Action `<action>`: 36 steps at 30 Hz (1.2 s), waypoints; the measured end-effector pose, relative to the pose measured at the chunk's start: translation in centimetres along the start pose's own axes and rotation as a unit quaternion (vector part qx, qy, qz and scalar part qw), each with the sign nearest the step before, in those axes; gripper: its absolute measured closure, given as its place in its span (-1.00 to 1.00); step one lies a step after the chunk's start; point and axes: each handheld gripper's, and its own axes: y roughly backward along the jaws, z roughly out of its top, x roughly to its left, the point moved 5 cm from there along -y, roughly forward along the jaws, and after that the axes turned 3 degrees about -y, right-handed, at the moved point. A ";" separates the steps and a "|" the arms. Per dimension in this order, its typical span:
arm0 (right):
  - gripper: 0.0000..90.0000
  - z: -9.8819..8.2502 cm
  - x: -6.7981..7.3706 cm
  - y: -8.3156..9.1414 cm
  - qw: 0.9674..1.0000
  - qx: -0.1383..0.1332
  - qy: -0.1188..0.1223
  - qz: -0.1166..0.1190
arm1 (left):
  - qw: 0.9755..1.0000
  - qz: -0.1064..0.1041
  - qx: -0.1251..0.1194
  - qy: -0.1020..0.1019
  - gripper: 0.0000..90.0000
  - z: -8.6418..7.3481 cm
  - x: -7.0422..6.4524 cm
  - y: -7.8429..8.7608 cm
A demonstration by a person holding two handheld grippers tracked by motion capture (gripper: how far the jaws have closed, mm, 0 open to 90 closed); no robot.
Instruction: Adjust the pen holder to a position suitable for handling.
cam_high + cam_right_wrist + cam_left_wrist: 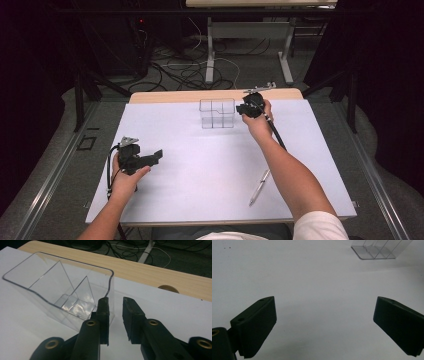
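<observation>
At the left of the high view, the left gripper point(159, 154) is held low over the white sheet point(200, 170) near its left edge, the forearm coming in from the bottom and the jaws pointed toward the middle of the table. In the left gripper view its jaws are seen spread wide, released, with bare sheet between them and nothing touched. The clear plastic organizer point(377, 250) is seen far ahead of them, at the upper right of that view.

Further right, the clear plastic organizer point(217, 113) is seen standing upright near the far edge of the sheet, just in front of the wooden table edge point(165, 96). It is divided into compartments by inner walls. A pen point(259, 187) is seen lying on the sheet toward the near edge, beside the right forearm and well apart from the organizer.

The right arm is stretched across the table, and the right gripper point(245, 109) is held just beside the organizer's right wall. In the right gripper view its jaws are seen a narrow gap apart, released, with one jaw against or just before the organizer's near corner; whether it touches cannot be told. Nothing is held between the jaws.

No writing or label can be read anywhere.

Open sheet is left across the whole middle and at the right of the table.
</observation>
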 end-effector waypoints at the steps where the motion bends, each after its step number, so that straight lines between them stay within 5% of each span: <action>1: 0.61 0.0 0.1 0.2 1.000 0.000 0.002 0.004 | 1.000 0.000 0.000 0.004 -0.90 0.0 0.0 0.0; 11: 0.44 -0.2 1.2 2.8 0.996 0.041 0.048 0.058 | 1.000 0.005 0.003 0.004 -0.90 0.0 0.1 -0.1; 18: 0.26 -0.7 2.1 4.4 0.994 0.041 0.068 0.081 | 1.000 0.006 0.001 0.006 -0.90 0.0 0.2 -0.1; 36: -0.24 -2.9 2.7 6.9 0.988 0.054 0.124 0.081 | 1.000 0.006 0.003 0.006 -0.89 0.0 0.1 0.1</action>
